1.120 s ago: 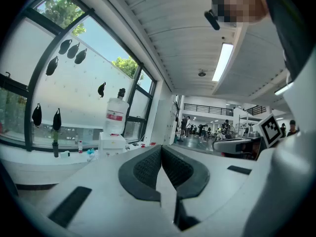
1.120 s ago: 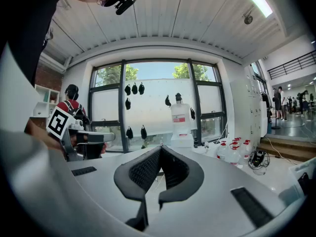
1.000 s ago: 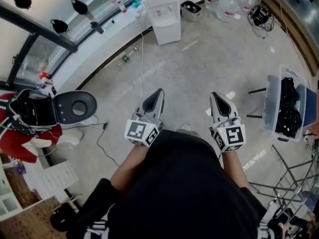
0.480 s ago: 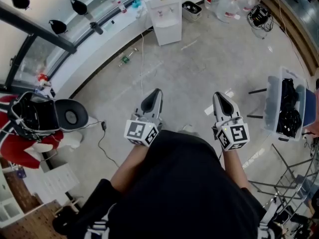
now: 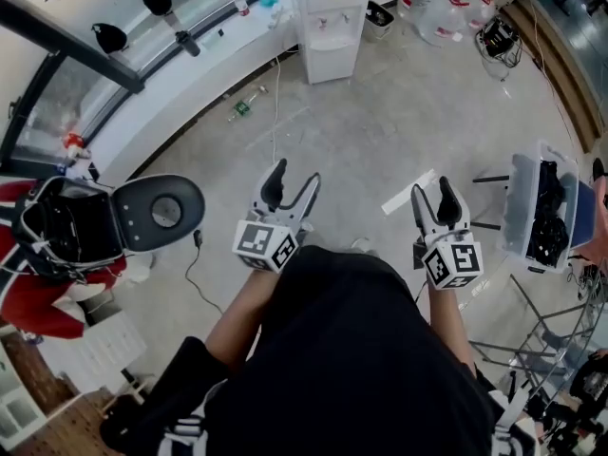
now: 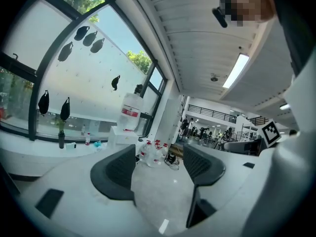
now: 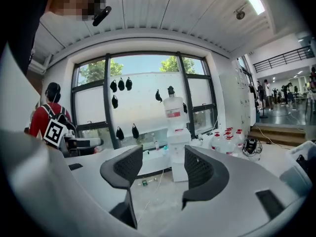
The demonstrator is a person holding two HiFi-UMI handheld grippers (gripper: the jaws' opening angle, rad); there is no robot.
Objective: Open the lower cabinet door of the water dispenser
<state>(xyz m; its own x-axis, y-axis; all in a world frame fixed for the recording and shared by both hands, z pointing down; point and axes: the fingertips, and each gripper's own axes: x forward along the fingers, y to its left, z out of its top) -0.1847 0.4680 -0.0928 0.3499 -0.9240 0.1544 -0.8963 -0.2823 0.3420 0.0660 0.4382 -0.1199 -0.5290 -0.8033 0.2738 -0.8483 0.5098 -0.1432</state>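
Standing well back from the water dispenser [image 5: 328, 22], looking steeply down across a bare grey floor [image 5: 370, 141]. Holding the left gripper [image 5: 293, 180] out in front, low over that floor, its jaws having just been opening and now spreading wide apart, with only air between them. Holding the right gripper [image 5: 432, 198] alongside, well apart from the left, its jaws likewise having just been opening and now gaping, gripping nothing.

Facing the dispenser from a distance: white, upright, carrying a big clear bottle [image 7: 174, 111] on top and backing against the long white window ledge [image 5: 180, 88]. Showing its lower cabinet door [image 5: 331, 60] as the flat white panel on the bottom half of the front, far from both grippers and untouched. Framing the dispenser between the jaws in the right gripper view, and leaving it off to the left of the jaws in the left gripper view.

Passing a black chair [image 5: 157, 212] on the left and a clear bin [image 5: 518, 193] of dark cables on the right, with spare water bottles [image 5: 442, 12] clustering on the floor just right of the dispenser.
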